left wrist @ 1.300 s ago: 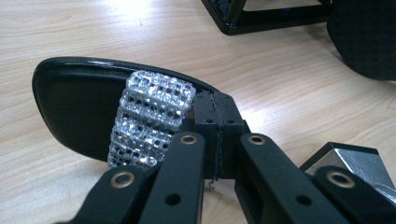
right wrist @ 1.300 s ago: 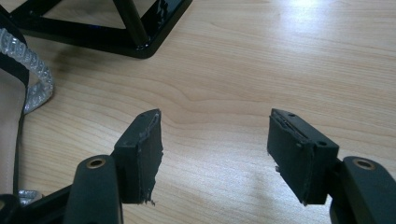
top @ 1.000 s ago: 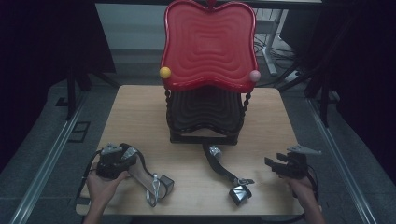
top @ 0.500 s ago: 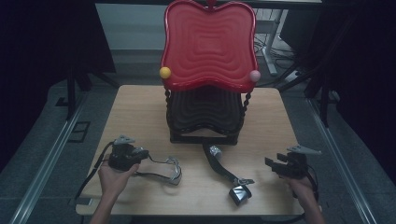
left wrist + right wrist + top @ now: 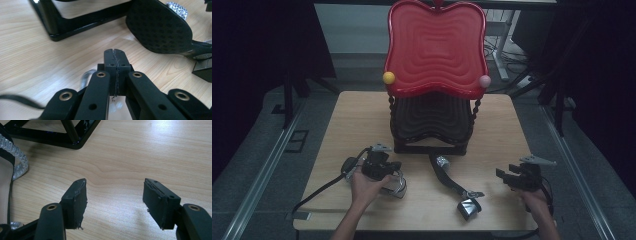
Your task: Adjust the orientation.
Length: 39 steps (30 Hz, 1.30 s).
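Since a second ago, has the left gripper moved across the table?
Yes. In the high view the left gripper has carried its shoe rightward, toward the black rack and the other shoe.

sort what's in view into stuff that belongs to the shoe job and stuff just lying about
In the job: left gripper; silver-strapped sandal under it; black sandal mid-table; red and black rack; right gripper, idle.
Lying about: cables on the floor behind; dark floor plate.
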Each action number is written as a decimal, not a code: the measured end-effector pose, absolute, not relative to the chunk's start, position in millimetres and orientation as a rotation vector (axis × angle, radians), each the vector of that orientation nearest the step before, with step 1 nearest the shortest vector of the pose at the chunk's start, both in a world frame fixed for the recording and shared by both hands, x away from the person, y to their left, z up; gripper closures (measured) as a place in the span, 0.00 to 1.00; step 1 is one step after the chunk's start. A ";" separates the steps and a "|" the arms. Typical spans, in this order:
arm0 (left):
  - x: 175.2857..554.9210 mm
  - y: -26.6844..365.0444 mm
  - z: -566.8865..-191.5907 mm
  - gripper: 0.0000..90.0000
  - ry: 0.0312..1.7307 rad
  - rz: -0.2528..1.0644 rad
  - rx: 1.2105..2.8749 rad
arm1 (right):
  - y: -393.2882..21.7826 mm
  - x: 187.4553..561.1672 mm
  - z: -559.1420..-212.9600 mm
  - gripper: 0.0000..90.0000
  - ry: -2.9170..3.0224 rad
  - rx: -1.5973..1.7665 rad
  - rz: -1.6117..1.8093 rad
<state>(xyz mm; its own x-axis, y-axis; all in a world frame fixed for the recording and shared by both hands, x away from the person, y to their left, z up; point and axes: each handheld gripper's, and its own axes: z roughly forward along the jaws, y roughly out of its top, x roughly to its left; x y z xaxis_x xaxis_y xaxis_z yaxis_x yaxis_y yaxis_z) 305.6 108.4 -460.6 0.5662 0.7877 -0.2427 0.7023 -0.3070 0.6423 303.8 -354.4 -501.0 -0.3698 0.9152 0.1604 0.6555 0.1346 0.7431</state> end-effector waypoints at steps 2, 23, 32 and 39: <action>306.8 104.7 -462.9 1.00 1.185 0.143 2.084 | -354.1 303.8 -501.0 0.40 2.086 1.520 1.086; 301.5 100.1 -486.5 1.00 1.207 0.044 2.138 | -354.5 302.8 -500.6 0.39 2.050 1.545 1.073; 269.6 128.1 -491.2 1.00 1.205 -0.010 2.133 | -350.0 301.7 -497.7 0.39 2.061 1.523 1.065; 245.0 146.6 -487.4 1.00 1.195 0.025 2.198 | -350.4 301.6 -497.5 0.39 2.058 1.527 1.069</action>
<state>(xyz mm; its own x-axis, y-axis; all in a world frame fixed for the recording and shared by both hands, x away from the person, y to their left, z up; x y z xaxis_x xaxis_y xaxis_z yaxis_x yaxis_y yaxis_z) 245.0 146.6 -487.4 0.5889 0.7619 -0.2698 0.7502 -0.3910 0.5333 301.6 -350.4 -497.5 -0.3491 0.9258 0.1447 0.6510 0.1285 0.7481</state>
